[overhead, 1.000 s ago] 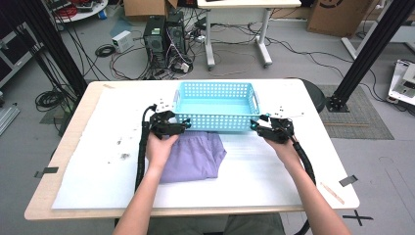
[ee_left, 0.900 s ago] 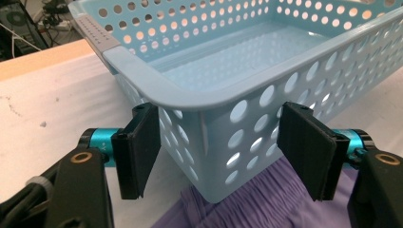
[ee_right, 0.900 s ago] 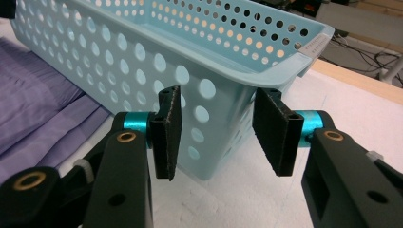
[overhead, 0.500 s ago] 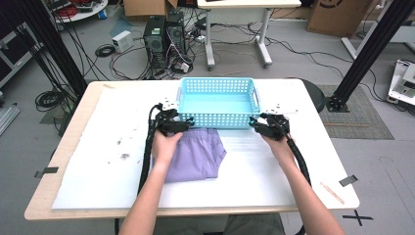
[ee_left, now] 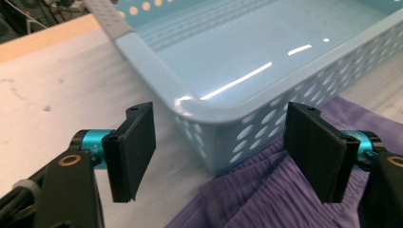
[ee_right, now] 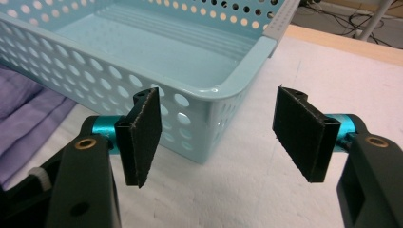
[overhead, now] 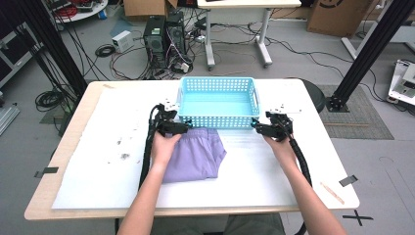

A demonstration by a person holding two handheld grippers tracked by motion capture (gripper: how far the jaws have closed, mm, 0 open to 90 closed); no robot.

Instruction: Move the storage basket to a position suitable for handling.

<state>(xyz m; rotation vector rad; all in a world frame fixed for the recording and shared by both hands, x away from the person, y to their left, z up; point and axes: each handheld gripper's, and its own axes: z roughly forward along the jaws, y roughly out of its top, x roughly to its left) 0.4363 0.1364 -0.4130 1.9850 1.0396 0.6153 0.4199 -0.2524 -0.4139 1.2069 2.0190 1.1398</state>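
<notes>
The basket (ee_left: 266,61) runs off the top and right edges of the left gripper view, its near corner covers part of the purple cloth (ee_left: 266,190), and the tabletop (overhead: 83,147) specks are too small to identify.

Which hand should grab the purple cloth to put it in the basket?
Probably the left: the left gripper is open right above the purple cloth, while the right gripper sits past the basket's other corner.

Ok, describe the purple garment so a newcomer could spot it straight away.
On the white-covered table, find the light blue perforated basket at the centre. The folded purple garment lies against its near wall, toward its left corner, partly under the person's left hand. It is the only soft, purple thing there.
</notes>
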